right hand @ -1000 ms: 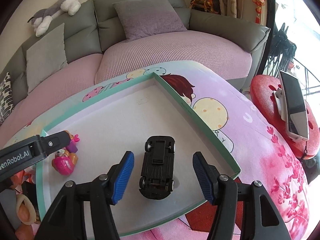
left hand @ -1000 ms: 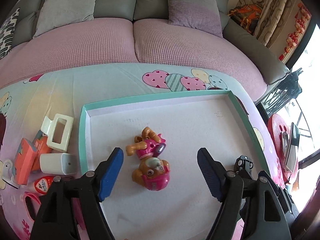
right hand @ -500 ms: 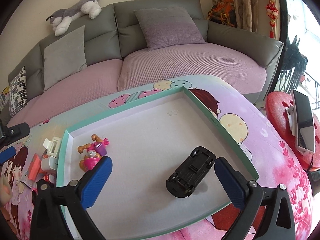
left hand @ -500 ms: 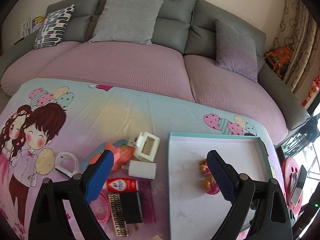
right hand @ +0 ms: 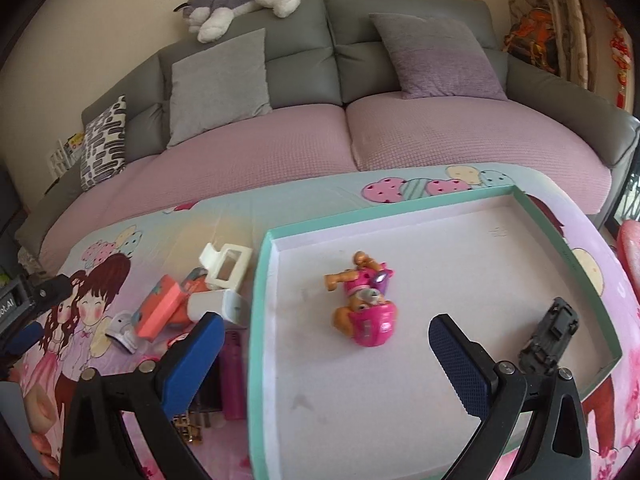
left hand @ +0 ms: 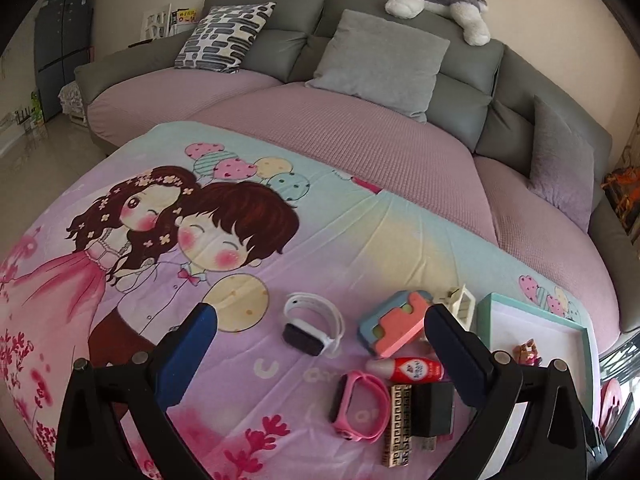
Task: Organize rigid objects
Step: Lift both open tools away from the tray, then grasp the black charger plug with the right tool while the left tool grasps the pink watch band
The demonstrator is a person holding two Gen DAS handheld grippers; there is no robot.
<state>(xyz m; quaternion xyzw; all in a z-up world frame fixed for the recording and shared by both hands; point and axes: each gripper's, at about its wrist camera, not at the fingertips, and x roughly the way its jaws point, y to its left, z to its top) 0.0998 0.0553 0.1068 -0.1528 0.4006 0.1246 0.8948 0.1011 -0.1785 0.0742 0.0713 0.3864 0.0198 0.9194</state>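
Observation:
A teal-rimmed shallow box (right hand: 260, 272) lies on the cartoon cloth; its corner shows in the left wrist view (left hand: 484, 312). Inside lie a pink toy pup (right hand: 366, 306) and a black toy car (right hand: 550, 336). Loose items lie left of the box: a white watch (left hand: 312, 326), a pink band (left hand: 362, 406), a coral and blue block (left hand: 394, 326), a red tube (left hand: 412, 370), a black adapter (left hand: 432, 408), a white clip (right hand: 226, 266). My left gripper (left hand: 320, 354) is open above these items. My right gripper (right hand: 326, 360) is open above the box's near left part.
A grey and purple sofa (left hand: 360, 148) with cushions runs behind the table. A plush husky (right hand: 240, 0) lies on its back. A patterned strip (left hand: 400, 424) lies beside the adapter. A white charger (right hand: 218, 306) and a purple item (right hand: 232, 376) lie by the box's left wall.
Both grippers have pulled back and swung left. The left one left the box and now looks over the loose items. The right one let go of the car and opened wide.

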